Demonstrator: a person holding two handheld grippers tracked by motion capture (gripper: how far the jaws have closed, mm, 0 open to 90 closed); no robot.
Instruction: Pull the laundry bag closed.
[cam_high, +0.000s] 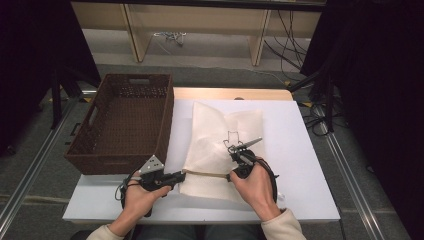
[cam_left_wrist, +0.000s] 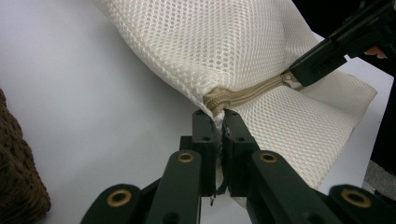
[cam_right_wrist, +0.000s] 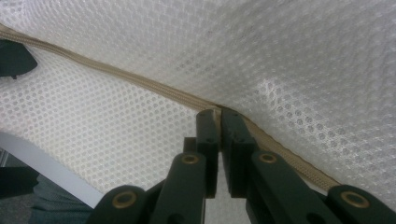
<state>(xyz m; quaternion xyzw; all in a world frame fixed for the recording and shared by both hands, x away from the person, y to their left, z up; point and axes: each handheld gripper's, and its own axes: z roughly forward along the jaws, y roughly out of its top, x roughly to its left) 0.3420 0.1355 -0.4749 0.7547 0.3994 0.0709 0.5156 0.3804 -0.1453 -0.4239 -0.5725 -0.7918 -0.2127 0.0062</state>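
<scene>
- Cream mesh laundry bag (cam_high: 220, 145) lies flat on the white tabletop (cam_high: 300, 150), right in front of both hand-held grippers, with its tan zipper (cam_left_wrist: 252, 93) running between them.
- The left hand-held gripper (cam_left_wrist: 215, 116) has its jaws closed tight on the bag's corner, pinching the fabric right at the zipper's end stop. Good anchor spot.
- The right hand-held gripper (cam_right_wrist: 215, 114) is clamped shut too, apparently on the zipper pull, partway along the track, well apart from the left one.
- Looks like the step in hand is running the zipper along, whichever way it's headed, so the trick is tension: the left one should hold still and keep the track taut while the right pulls straight along the teeth, not upward.
- Mesh bunches easily. If the right one drifts off line, the fabric could catch in the slider and jam.
- The brown wicker basket (cam_high: 125, 120) sits beyond the left hand-held gripper, probably where the bag ends up.
</scene>
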